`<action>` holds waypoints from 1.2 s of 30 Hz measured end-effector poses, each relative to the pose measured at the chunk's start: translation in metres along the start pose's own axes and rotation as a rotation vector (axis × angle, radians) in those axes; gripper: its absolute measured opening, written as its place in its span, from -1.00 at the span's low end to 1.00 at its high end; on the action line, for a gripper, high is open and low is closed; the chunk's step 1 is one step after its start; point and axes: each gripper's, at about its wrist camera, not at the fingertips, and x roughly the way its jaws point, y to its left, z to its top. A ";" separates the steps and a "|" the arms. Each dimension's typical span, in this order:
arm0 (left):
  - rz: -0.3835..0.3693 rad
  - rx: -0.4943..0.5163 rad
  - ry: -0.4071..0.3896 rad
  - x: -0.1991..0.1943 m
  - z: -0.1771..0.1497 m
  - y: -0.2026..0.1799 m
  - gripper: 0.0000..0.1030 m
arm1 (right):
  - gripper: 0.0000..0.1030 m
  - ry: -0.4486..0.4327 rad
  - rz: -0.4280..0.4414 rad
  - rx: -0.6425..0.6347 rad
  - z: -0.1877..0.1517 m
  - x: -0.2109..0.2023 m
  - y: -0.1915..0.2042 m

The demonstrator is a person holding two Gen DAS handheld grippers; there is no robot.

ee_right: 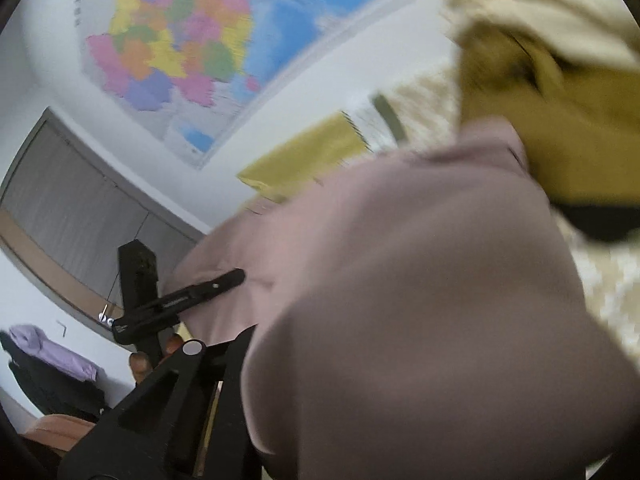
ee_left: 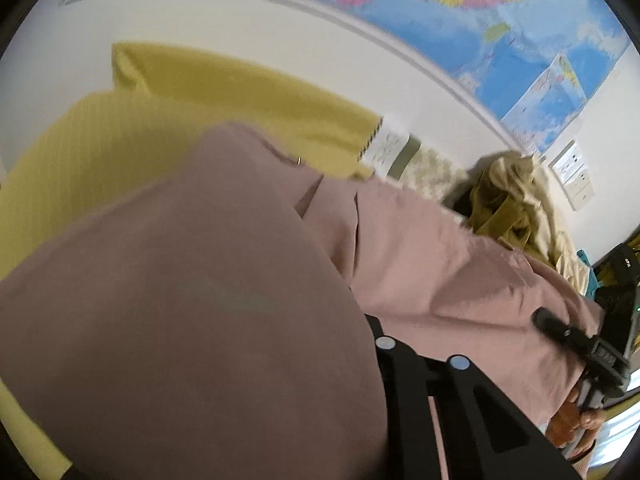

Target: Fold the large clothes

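Garment: I have a pink cloth [ee_left: 208, 280] bunched up close in both views, spread over a yellow sheet [ee_left: 80, 152].
Left gripper [ee_left: 424, 364]: my left view shows the fingers drawn together with pink fabric pinched between them; a fold billows over the tips and hides them.
Right gripper [ee_right: 236, 360]: the fingers are clenched on another part of the same cloth, which drapes over the right finger and fills most of my right view.
Across: from the left camera I see the right gripper at the cloth's far right edge, with a hand [ee_left: 580, 420] below it; from the right camera I see the left gripper and fingertips of the other hand behind it.
In the way: the lifted fabric blocks my sight of the bed surface under both tools; the right view is blurred.
Clutter: a heap of olive and cream clothes [ee_left: 508, 204] lies just beyond the pink cloth, touching its far edge in the right view.
Near it: a white paper [ee_left: 386, 144] rests at the yellow sheet's edge.
Wall: a coloured map [ee_right: 180, 40] hangs above; a grey cabinet [ee_right: 72, 216] stands at the left.
Background: dark and lilac clothes [ee_right: 52, 364] hang low left.
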 end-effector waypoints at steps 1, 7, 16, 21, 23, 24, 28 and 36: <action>-0.009 0.003 -0.017 -0.007 0.013 0.002 -0.74 | -0.75 -0.007 0.003 -0.015 0.009 0.000 0.011; 0.040 0.041 -0.175 -0.061 0.087 0.016 -0.75 | -0.76 -0.033 0.041 -0.126 0.074 0.019 0.072; 0.223 -0.003 -0.443 -0.133 0.181 0.094 -0.74 | -0.78 -0.095 0.181 -0.280 0.167 0.133 0.174; 0.370 -0.097 -0.407 -0.101 0.183 0.182 -0.71 | -0.78 0.061 0.220 -0.262 0.145 0.238 0.176; 0.434 -0.158 -0.295 -0.062 0.172 0.226 -0.72 | -0.76 0.168 0.151 -0.255 0.119 0.290 0.163; 0.459 -0.200 -0.219 -0.038 0.164 0.249 -0.73 | -0.74 0.226 0.136 -0.232 0.109 0.310 0.154; 0.439 -0.256 -0.147 -0.011 0.147 0.282 -0.57 | 0.03 0.317 0.083 -0.118 0.082 0.337 0.109; 0.439 -0.215 -0.103 -0.016 0.147 0.287 0.15 | 0.43 0.263 0.042 -0.087 0.091 0.269 0.072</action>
